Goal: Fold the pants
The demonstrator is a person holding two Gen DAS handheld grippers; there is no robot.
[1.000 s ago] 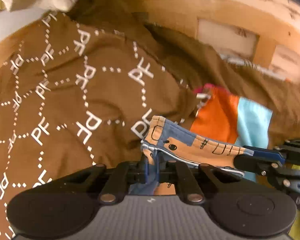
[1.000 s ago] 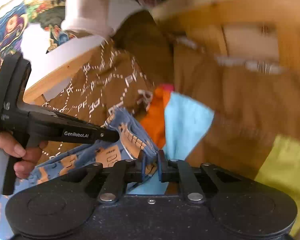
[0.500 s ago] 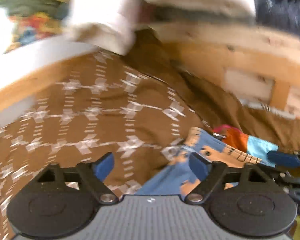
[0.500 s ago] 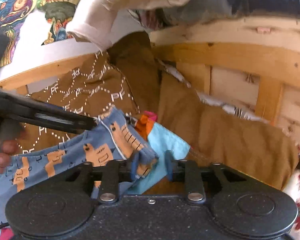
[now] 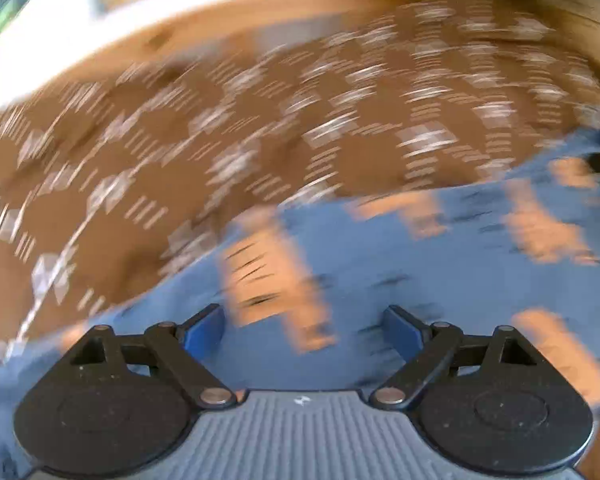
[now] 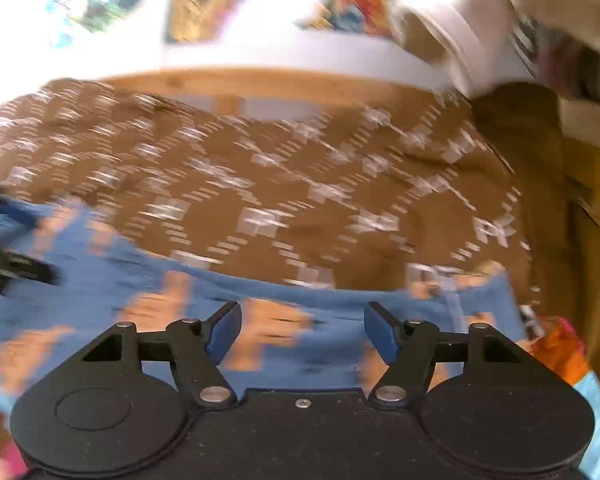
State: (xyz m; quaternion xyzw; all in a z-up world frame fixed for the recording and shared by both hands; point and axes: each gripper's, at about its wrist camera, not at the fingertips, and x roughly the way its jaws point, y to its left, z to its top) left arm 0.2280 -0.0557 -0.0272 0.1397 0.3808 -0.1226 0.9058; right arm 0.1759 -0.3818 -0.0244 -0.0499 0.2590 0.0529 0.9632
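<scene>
Your pants [image 5: 440, 248], soft blue fabric with a blurred orange print, lie spread flat on the brown bedspread [image 5: 228, 136], whose white geometric pattern is smeared by motion. Your left gripper [image 5: 303, 328] has its fingers spread wide and opening above the cloth, gripping nothing. Your right gripper [image 6: 302, 330] is likewise opening, empty, over the pants [image 6: 148, 280]. Beyond the bedspread [image 6: 300, 184] run a wooden bed frame [image 6: 260, 80] and a white wall with colourful pictures [image 6: 204, 4].

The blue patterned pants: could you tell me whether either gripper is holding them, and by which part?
Nothing is held: the left gripper and right gripper are opening above the pants.
</scene>
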